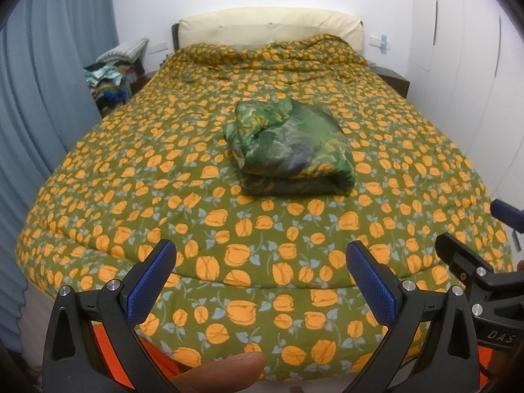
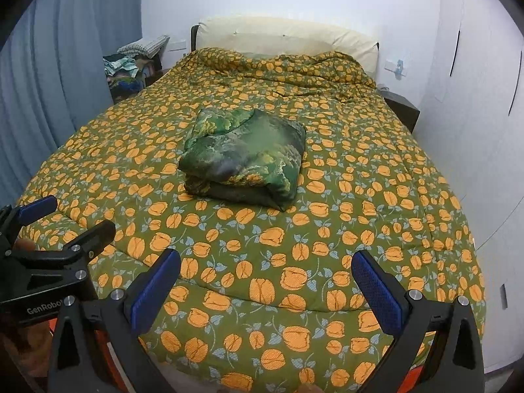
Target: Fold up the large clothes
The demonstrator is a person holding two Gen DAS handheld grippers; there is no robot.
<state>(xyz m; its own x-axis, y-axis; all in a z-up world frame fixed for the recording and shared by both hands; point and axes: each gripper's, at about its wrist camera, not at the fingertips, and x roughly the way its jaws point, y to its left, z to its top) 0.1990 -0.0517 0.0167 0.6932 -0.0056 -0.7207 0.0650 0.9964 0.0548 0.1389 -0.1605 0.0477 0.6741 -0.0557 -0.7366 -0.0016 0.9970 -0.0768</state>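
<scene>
A dark green patterned garment [image 1: 290, 147] lies folded in a thick square bundle on the middle of the bed; it also shows in the right wrist view [image 2: 244, 159]. My left gripper [image 1: 260, 278] is open and empty, held over the bed's near edge, well short of the bundle. My right gripper [image 2: 267, 286] is open and empty too, at the near edge. The right gripper shows at the right edge of the left wrist view [image 1: 475, 252], and the left gripper at the left edge of the right wrist view [image 2: 59, 222].
The bed carries a green quilt with orange flowers [image 1: 163, 170]. A cream headboard cushion [image 1: 268, 29] stands at the back. A pile of clothes [image 1: 111, 75] sits on a nightstand at back left, beside blue curtains [image 1: 49, 82]. White wardrobe doors [image 2: 475, 82] line the right.
</scene>
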